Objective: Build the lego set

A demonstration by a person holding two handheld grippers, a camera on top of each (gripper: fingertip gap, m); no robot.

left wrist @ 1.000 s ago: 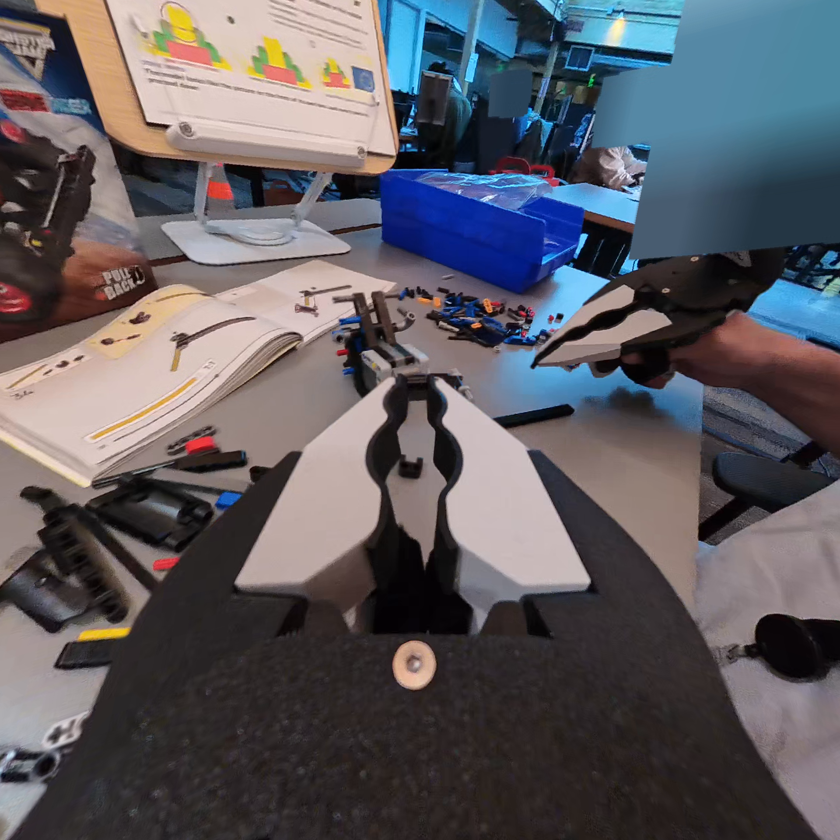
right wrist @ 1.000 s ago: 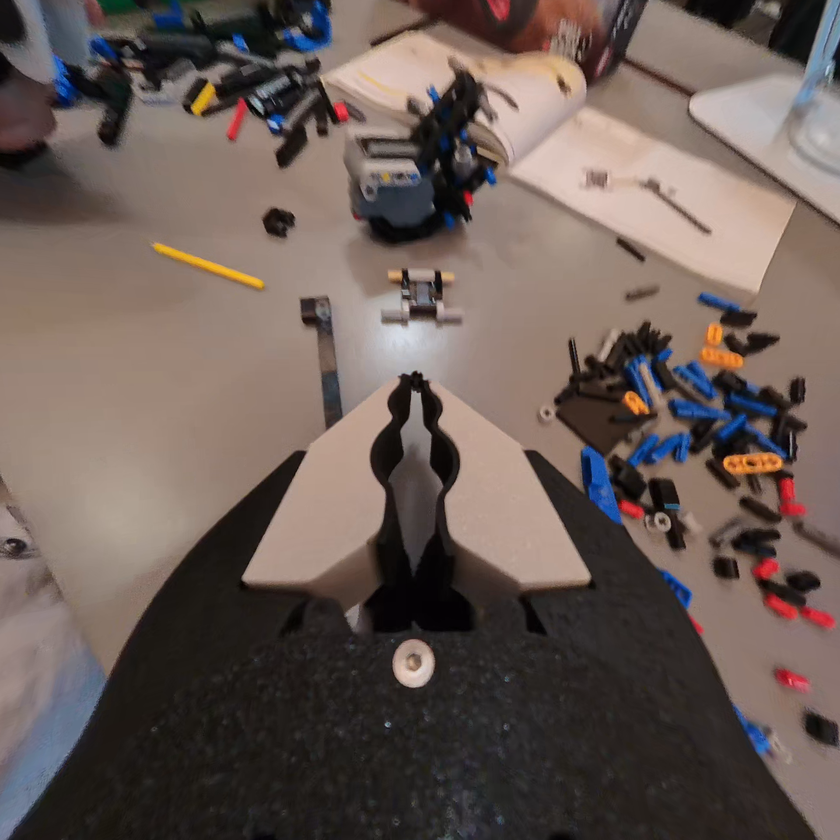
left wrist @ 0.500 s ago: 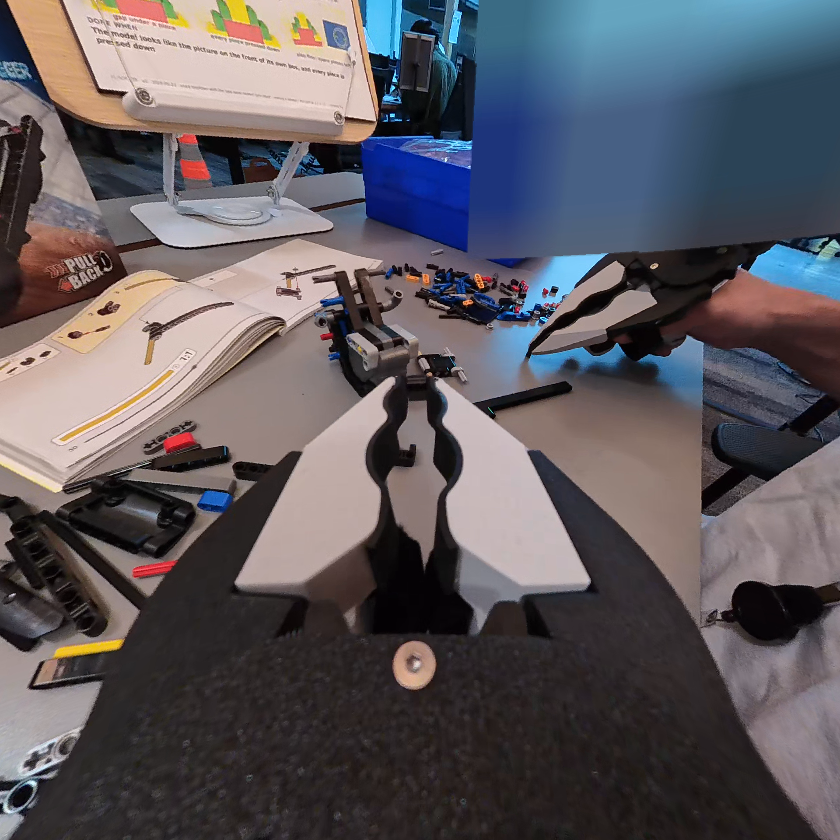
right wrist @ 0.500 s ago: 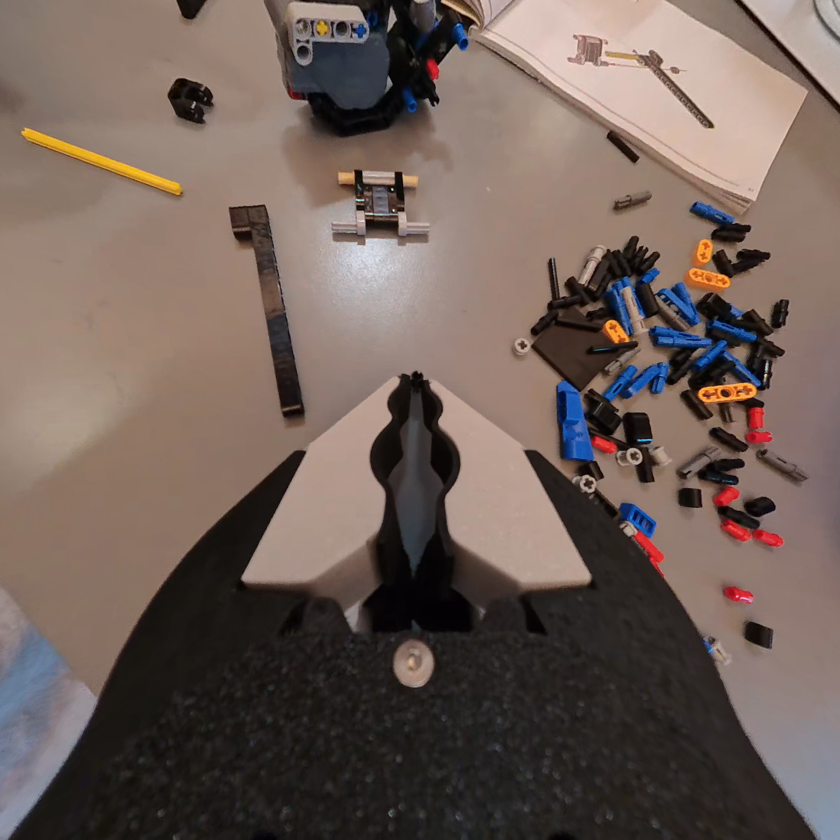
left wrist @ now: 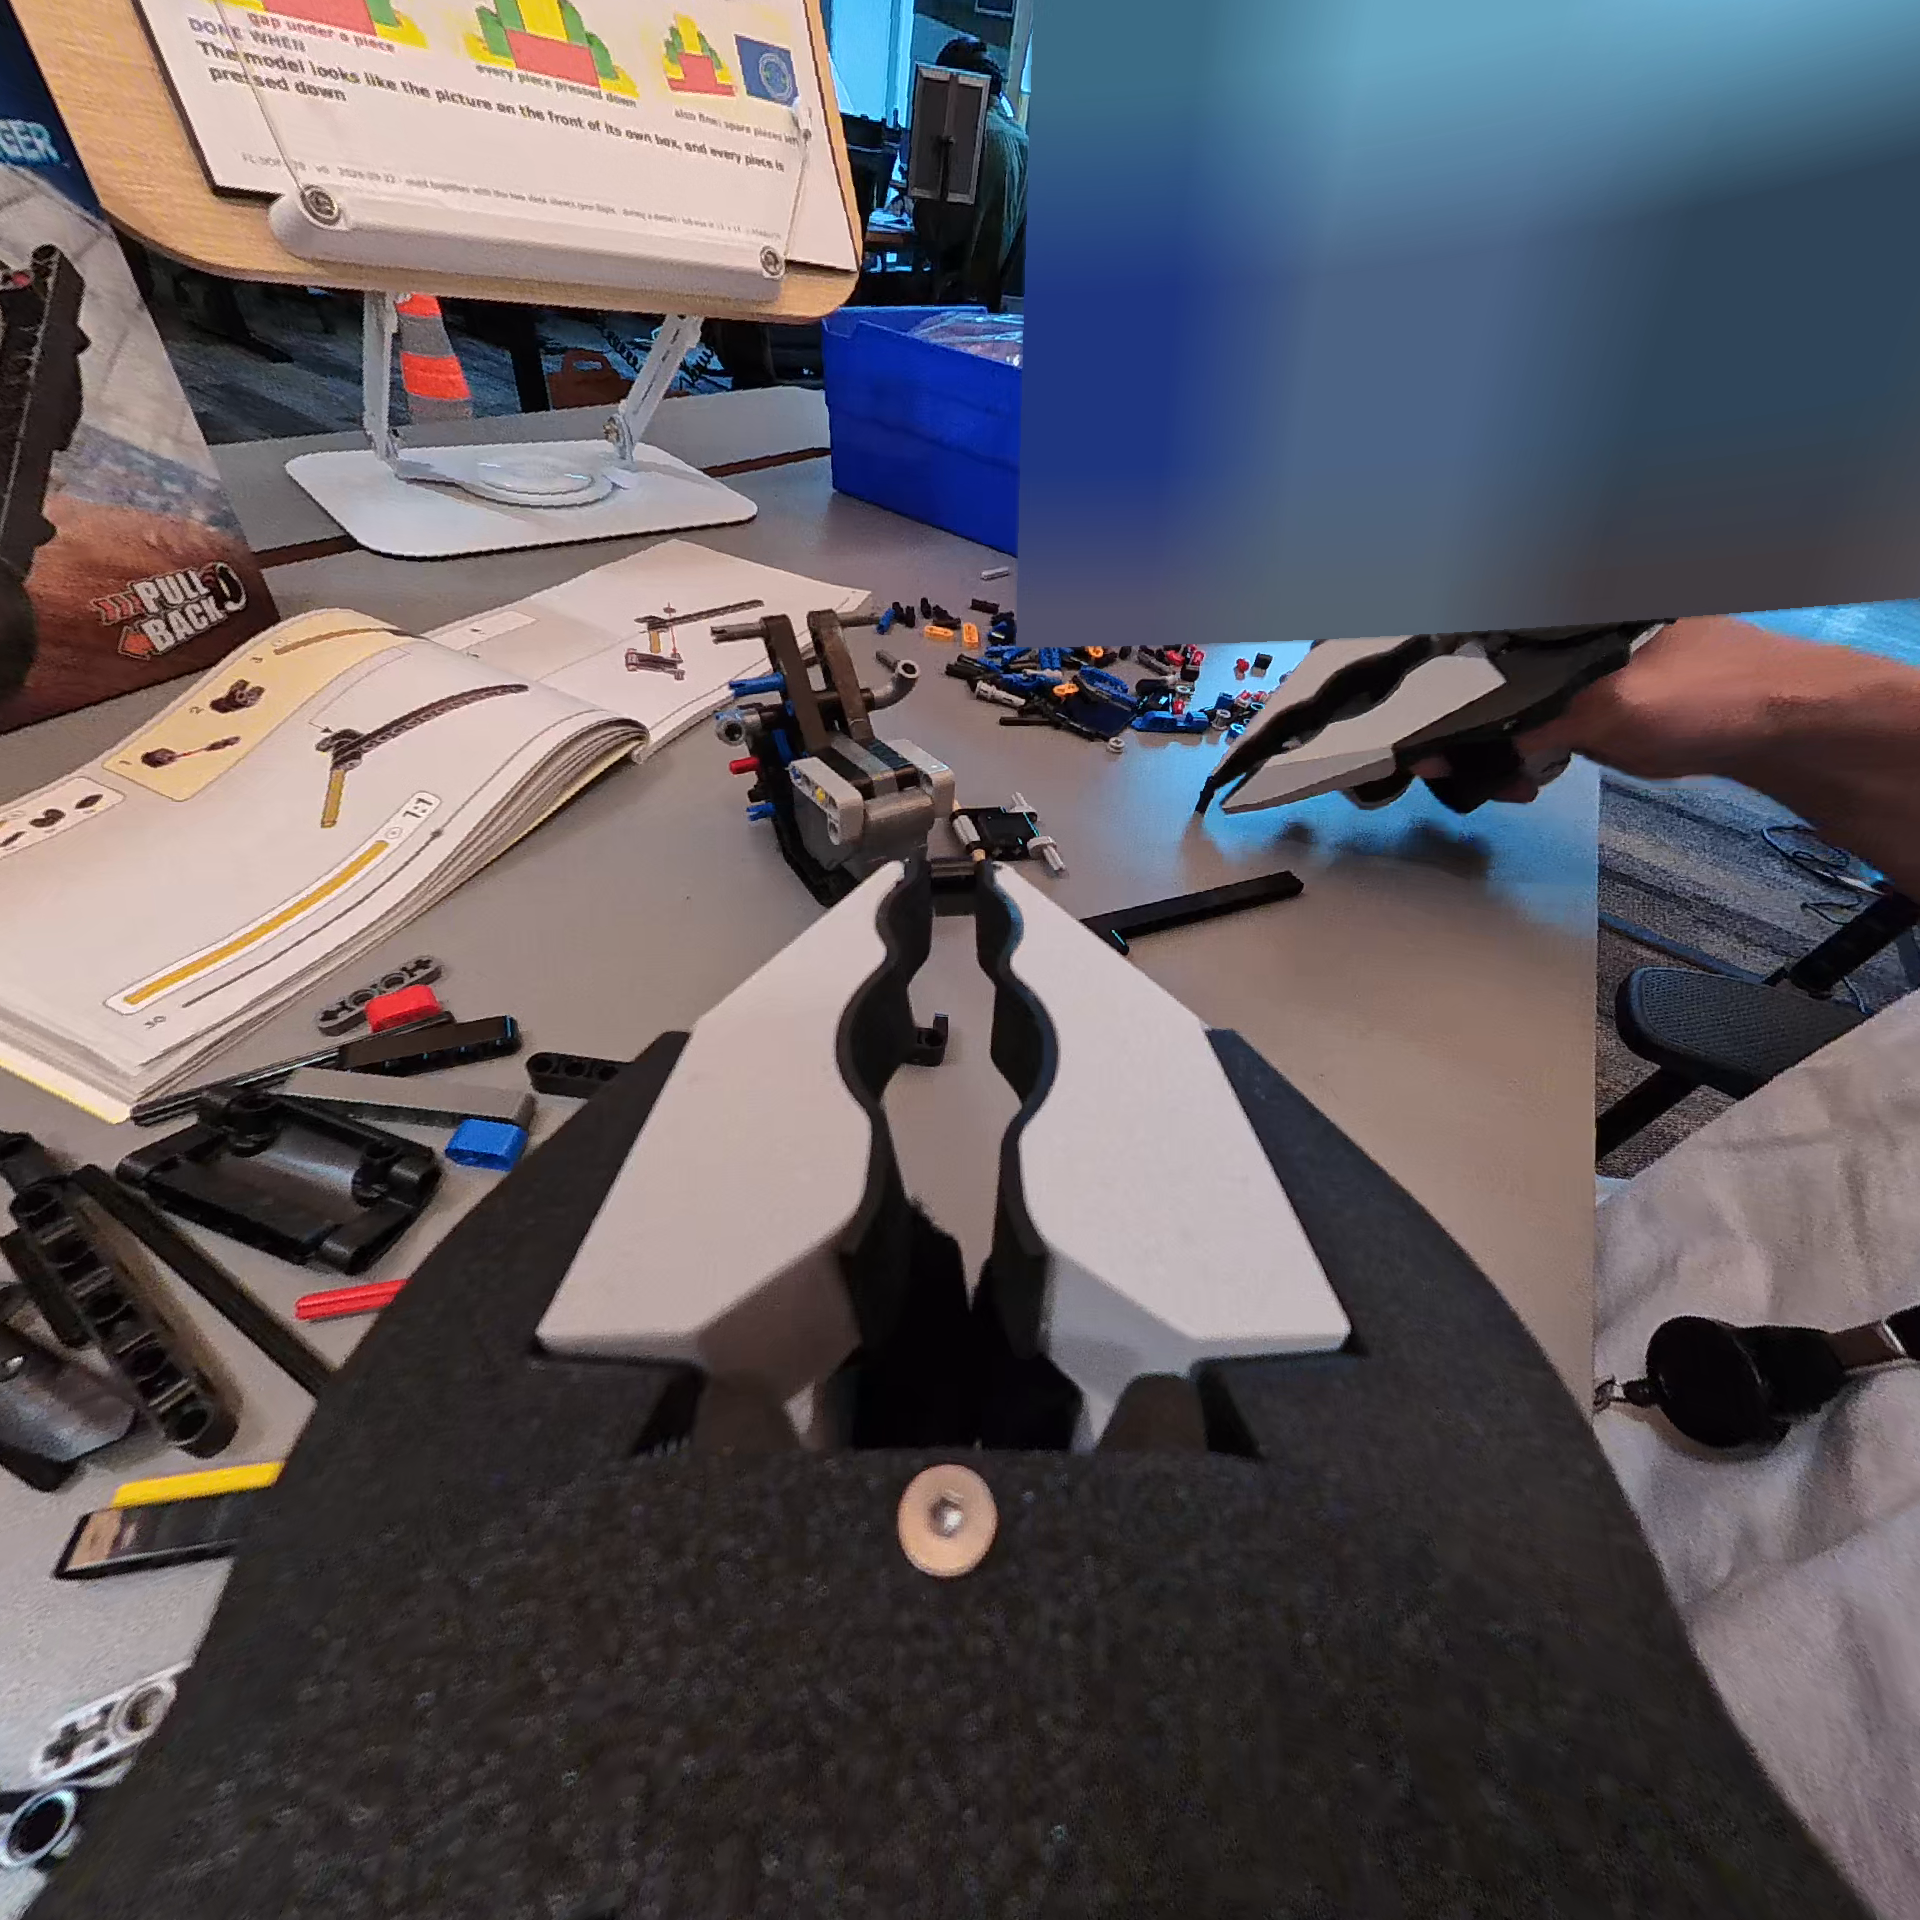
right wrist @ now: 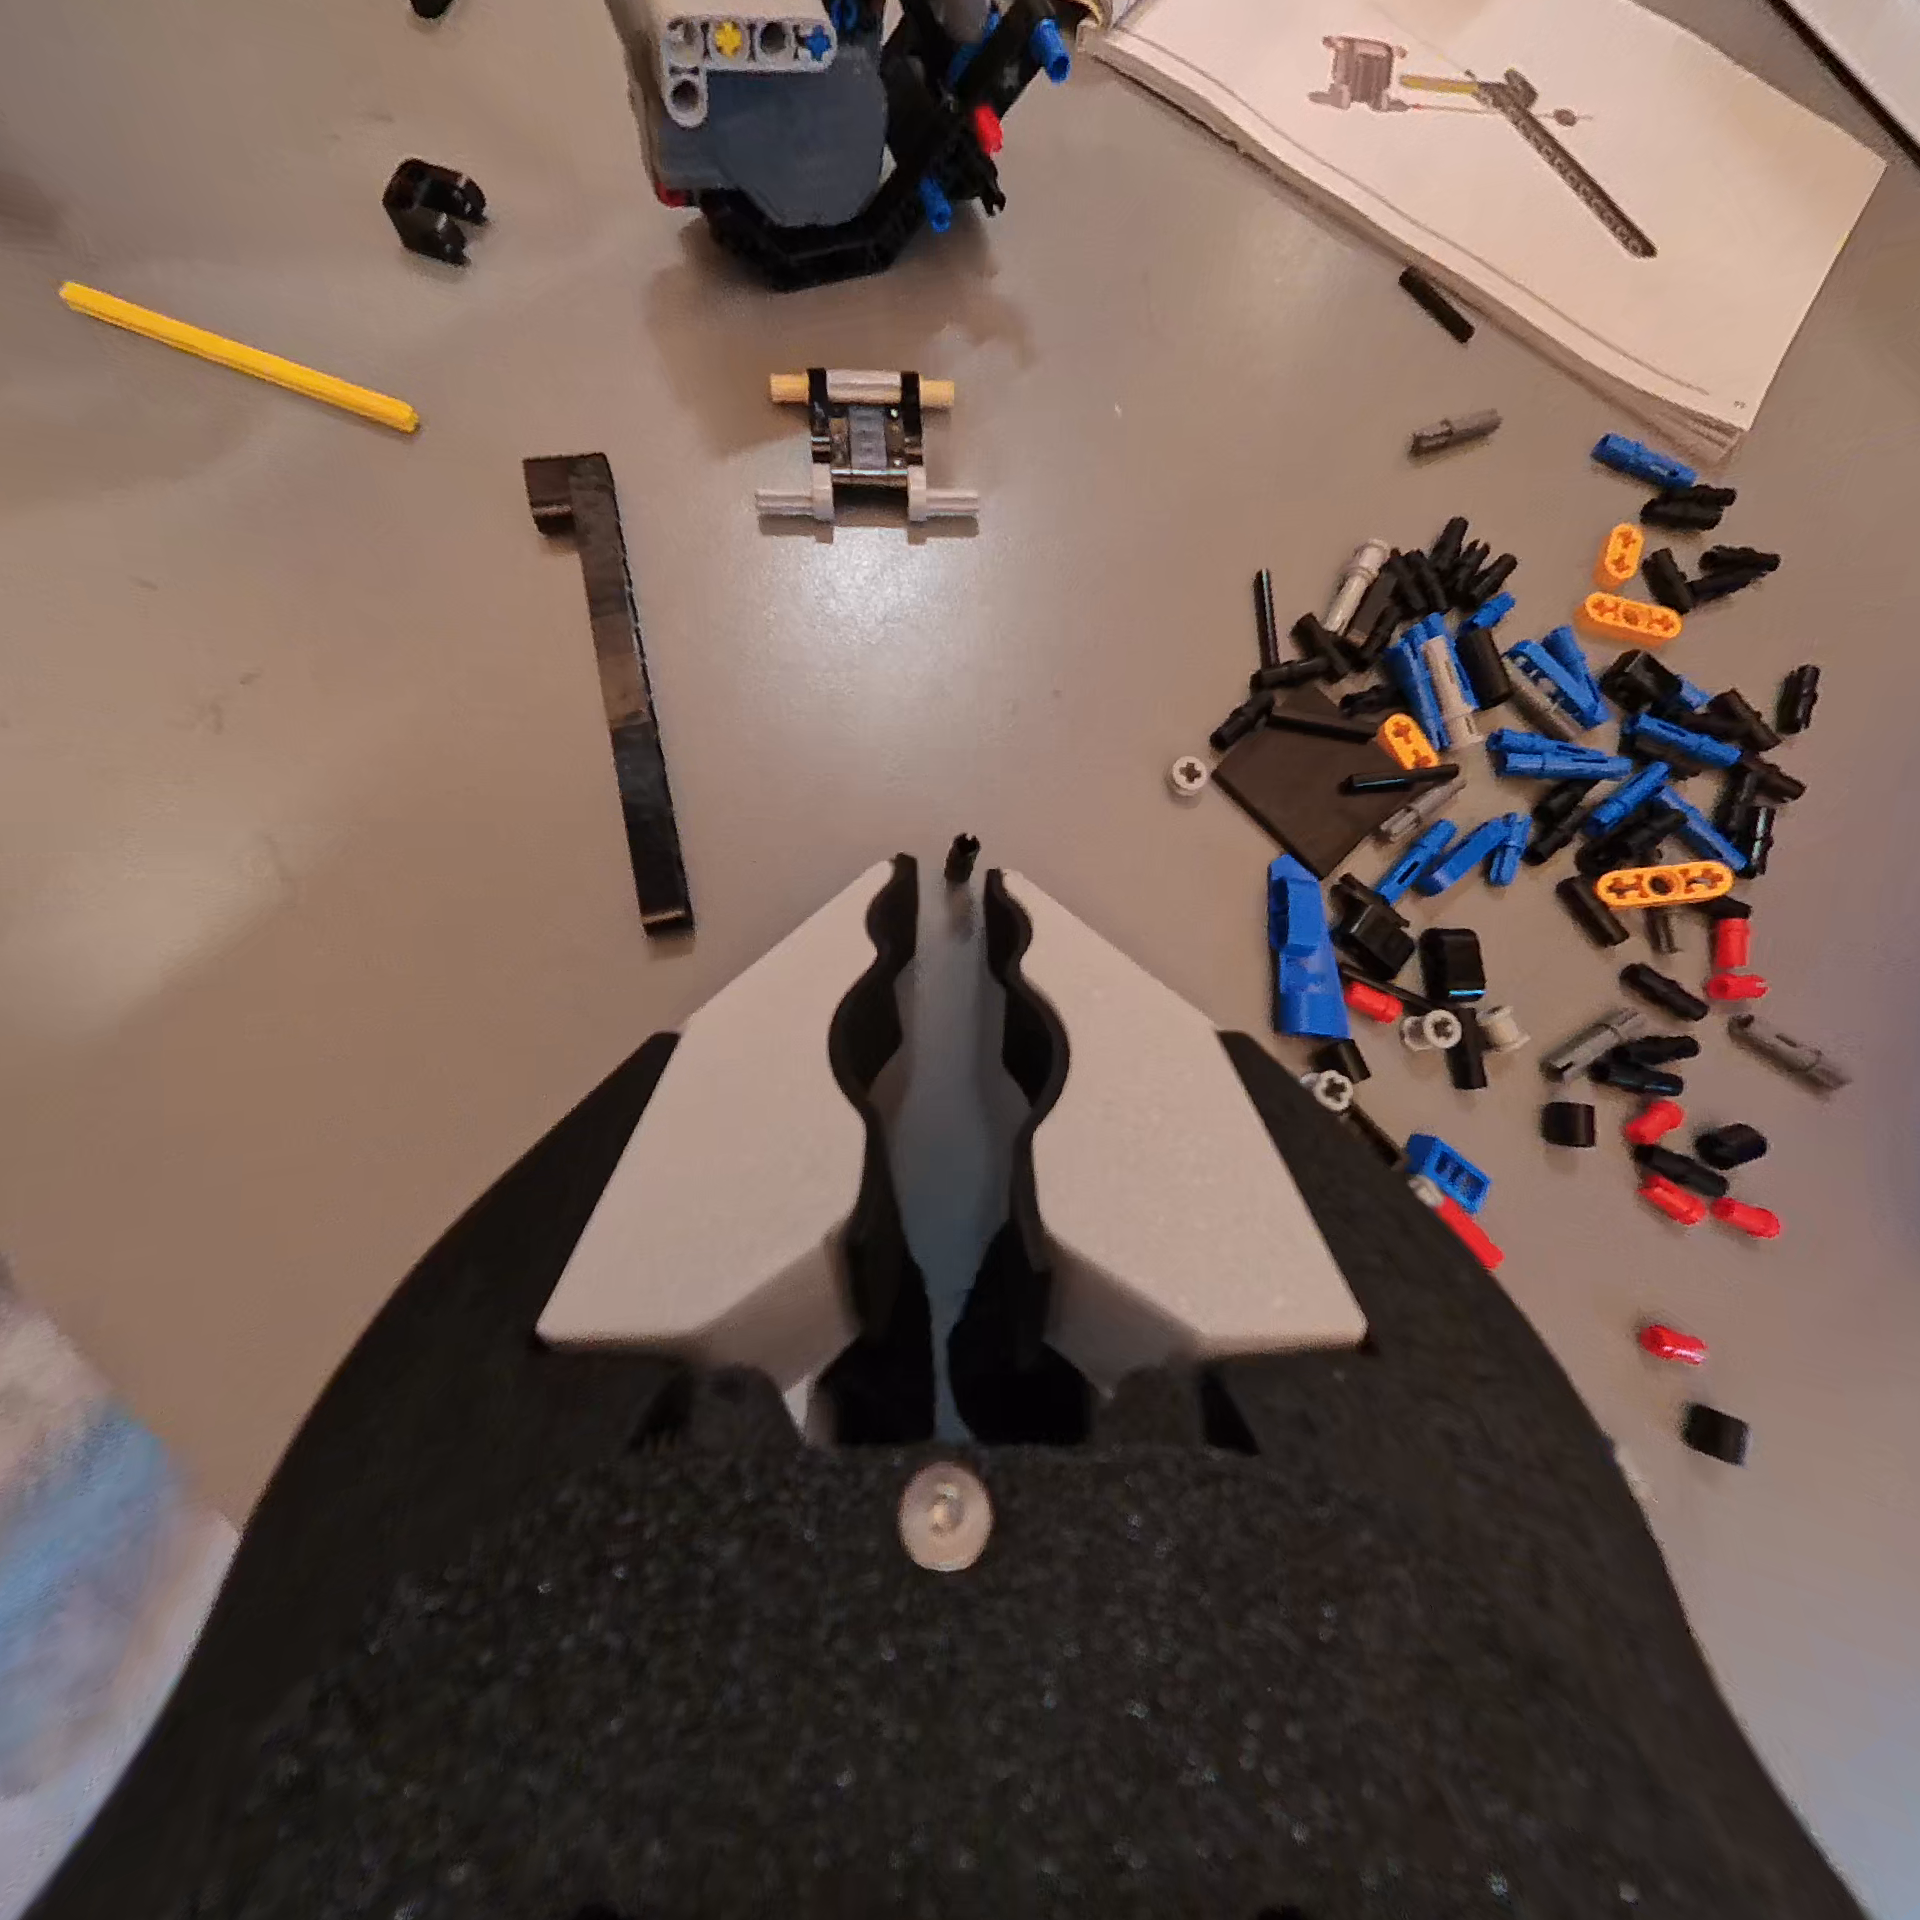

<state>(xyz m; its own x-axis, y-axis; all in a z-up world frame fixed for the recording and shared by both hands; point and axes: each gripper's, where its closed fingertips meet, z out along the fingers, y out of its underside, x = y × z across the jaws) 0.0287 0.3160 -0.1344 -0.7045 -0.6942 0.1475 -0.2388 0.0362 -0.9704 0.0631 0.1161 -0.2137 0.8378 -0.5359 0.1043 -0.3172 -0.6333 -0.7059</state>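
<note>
The partly built grey, black and blue model [left wrist: 847, 774] stands mid-table, also at the top of the right wrist view [right wrist: 800, 135]. A small grey-and-black subassembly [right wrist: 868, 447] lies in front of it. My left gripper [left wrist: 945, 878] is slightly open and empty, its tips just short of the model, with a small black connector [left wrist: 928, 1039] on the table between its fingers. My right gripper [right wrist: 945, 868] is slightly open, low over the table. A small black pin [right wrist: 962, 854] sits loose between its tips. The right gripper also shows in the left wrist view [left wrist: 1216, 800].
A black L-beam [right wrist: 618, 686], a yellow axle [right wrist: 239, 358] and a pile of small blue, black, red and orange pieces [right wrist: 1538, 790] lie around. The open manual [left wrist: 364, 779], larger black parts [left wrist: 281, 1184], the set's box [left wrist: 104, 468], a sheet stand [left wrist: 520, 488] and a blue bin [left wrist: 925, 436] are on the table. About 20 cm separates my left fingertips from my right. The small grey-and-black subassembly [right wrist: 868, 447] is closer to my right gripper, around 9 cm from its tips; the left tips are 15 cm off.
My right gripper came down toward the table beside the pile and opened, letting go of the small black pin it had pinched. My left gripper stayed slightly open and moved little.
</note>
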